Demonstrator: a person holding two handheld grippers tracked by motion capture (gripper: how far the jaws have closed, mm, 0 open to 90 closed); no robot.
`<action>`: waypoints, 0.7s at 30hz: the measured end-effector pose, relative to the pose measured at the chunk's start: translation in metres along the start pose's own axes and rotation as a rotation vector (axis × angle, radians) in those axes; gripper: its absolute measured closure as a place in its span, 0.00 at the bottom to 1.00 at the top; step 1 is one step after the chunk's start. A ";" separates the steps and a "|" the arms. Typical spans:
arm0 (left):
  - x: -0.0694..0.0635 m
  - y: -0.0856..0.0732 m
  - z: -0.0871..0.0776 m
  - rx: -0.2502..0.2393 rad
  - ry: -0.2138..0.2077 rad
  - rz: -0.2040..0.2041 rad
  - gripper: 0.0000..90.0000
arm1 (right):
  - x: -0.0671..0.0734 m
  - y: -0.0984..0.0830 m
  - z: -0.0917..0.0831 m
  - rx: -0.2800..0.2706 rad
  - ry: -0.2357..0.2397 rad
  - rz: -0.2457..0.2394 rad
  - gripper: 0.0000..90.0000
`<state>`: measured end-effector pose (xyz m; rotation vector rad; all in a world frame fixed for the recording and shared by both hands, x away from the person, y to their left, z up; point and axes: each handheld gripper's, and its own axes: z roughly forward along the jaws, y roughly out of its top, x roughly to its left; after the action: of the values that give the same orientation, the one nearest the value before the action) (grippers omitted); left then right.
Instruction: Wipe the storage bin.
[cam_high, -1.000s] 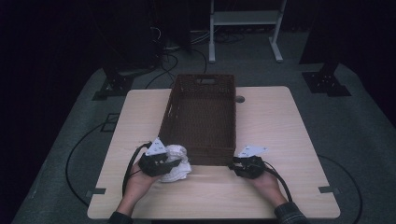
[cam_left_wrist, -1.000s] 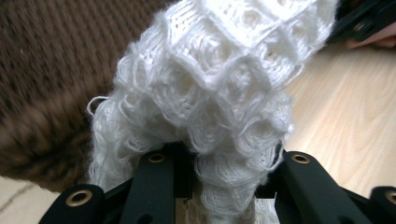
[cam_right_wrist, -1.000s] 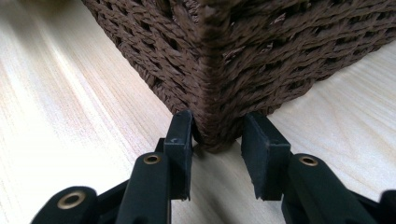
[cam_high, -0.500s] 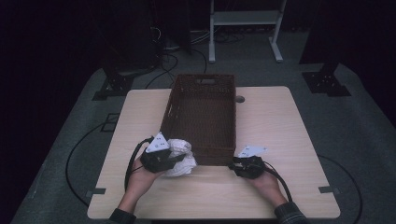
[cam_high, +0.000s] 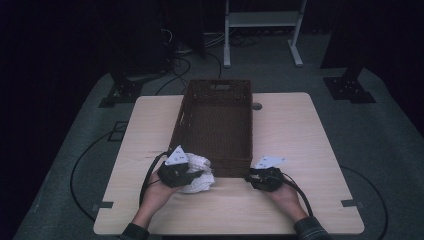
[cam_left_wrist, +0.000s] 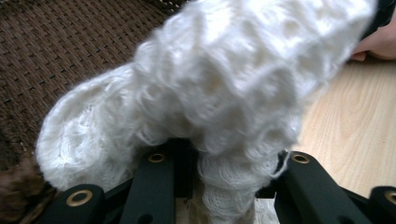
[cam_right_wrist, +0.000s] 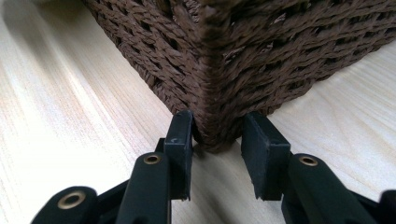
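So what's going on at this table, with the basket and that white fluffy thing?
A person at a wooden table works with a hand-held gripper in each hand. The left gripper is clamped on a white knitted cloth, held just in front of the near wall of a brown woven basket. The right gripper sits at the basket's near right corner, with that corner between its jaws, seemingly steadying it. The cloth is not in the basket yet; putting it in looks like the likely next step.
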<state>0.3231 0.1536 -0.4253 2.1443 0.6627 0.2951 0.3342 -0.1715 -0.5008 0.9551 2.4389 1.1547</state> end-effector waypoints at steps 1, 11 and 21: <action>0.000 0.000 0.000 0.000 0.000 0.000 0.75 | 0.000 0.000 0.000 0.000 0.000 0.002 0.71; -0.001 -0.010 0.020 0.093 -0.006 0.014 0.75 | 0.000 0.000 0.000 0.001 0.000 -0.001 0.71; -0.004 -0.021 0.042 0.176 0.003 0.038 0.75 | 0.000 0.000 0.000 0.000 -0.001 -0.002 0.71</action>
<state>0.3304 0.1340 -0.4669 2.3272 0.6711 0.2689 0.3342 -0.1715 -0.5008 0.9530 2.4390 1.1529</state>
